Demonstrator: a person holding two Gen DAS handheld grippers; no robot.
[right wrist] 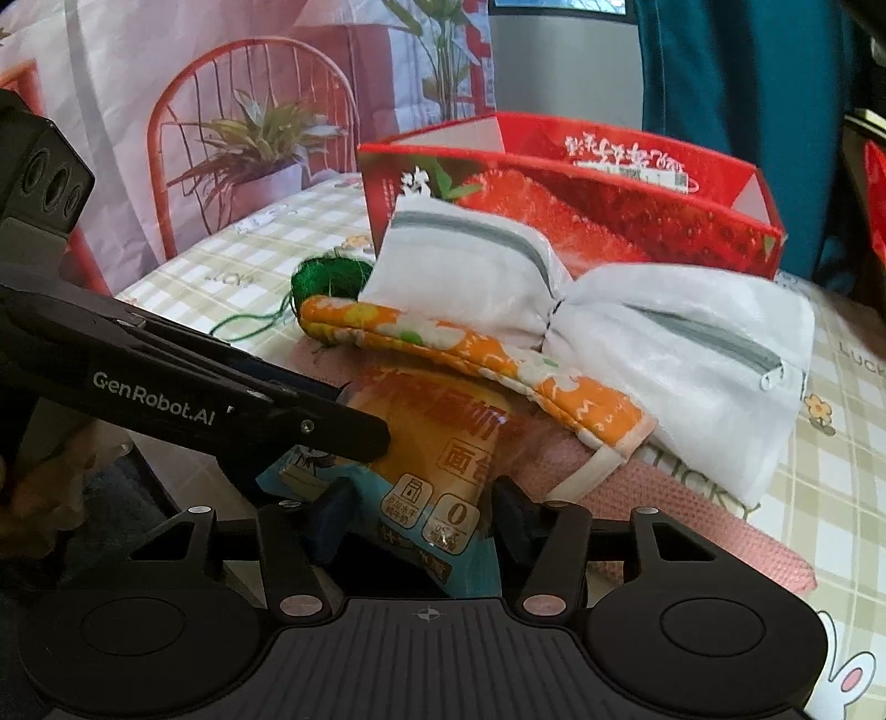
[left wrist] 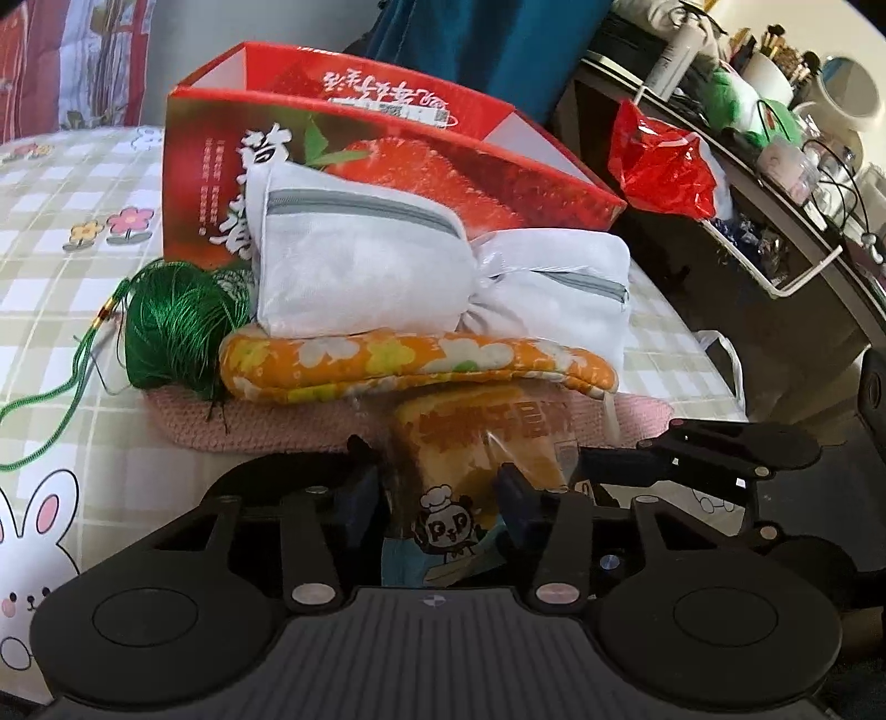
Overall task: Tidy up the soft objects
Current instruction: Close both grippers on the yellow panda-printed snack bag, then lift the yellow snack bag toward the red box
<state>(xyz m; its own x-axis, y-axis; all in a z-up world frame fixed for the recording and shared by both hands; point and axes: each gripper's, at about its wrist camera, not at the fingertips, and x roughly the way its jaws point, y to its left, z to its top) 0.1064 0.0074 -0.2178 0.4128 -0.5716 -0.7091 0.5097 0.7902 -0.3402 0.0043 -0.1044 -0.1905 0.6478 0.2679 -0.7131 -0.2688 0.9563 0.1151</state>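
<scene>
An orange bread packet (left wrist: 476, 443) (right wrist: 432, 443) lies partly under an orange floral mitt (left wrist: 415, 360) (right wrist: 470, 354), on a pink knitted cloth (left wrist: 266, 421) (right wrist: 664, 509). My left gripper (left wrist: 446, 493) is shut on the packet's near end. My right gripper (right wrist: 421, 509) pinches the same packet from the other side, and the left fingers (right wrist: 310, 421) cross in beside it. A white zip pouch (left wrist: 387, 266) (right wrist: 637, 332) rests on the mitt. A green thread tassel (left wrist: 171, 327) (right wrist: 326, 277) lies to their left. Behind stands an open red strawberry box (left wrist: 443, 155) (right wrist: 609, 194).
The pile sits on a checked tablecloth (left wrist: 66, 277) printed with flowers and rabbits. To the right a dark shelf (left wrist: 775, 266) holds bottles, cups and cables, with a red plastic bag (left wrist: 659, 166) on its edge. A teal garment (left wrist: 498, 33) hangs behind the box.
</scene>
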